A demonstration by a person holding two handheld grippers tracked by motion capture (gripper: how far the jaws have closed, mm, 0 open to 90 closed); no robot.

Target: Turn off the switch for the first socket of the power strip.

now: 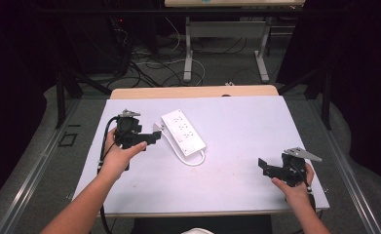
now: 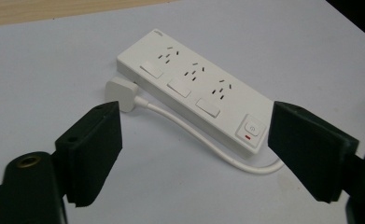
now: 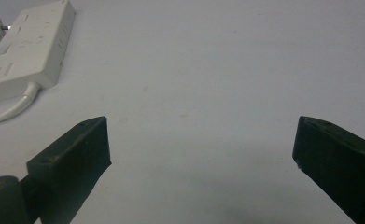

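Observation:
A white power strip (image 1: 183,132) lies at an angle on the white table top (image 1: 246,122), left of centre. Its white plug (image 2: 121,92) rests beside its far end, and its white cable (image 2: 208,144) loops round the near end by the switch (image 2: 251,128). My left gripper (image 1: 154,136) stands open just left of the strip, pointing at it with nothing between the jaws. In the left gripper view the strip (image 2: 194,84) sits beyond the left gripper (image 2: 195,126). My right gripper (image 1: 263,165) is open at the near right, over bare table. The strip (image 3: 26,42) shows far off beyond the right gripper (image 3: 201,140).
A wooden table edge (image 1: 193,91) runs along the far side of the white top. Beyond it, loose cables (image 1: 149,68) lie on the floor by the legs of another table (image 1: 188,48). Dark curtains flank both sides.

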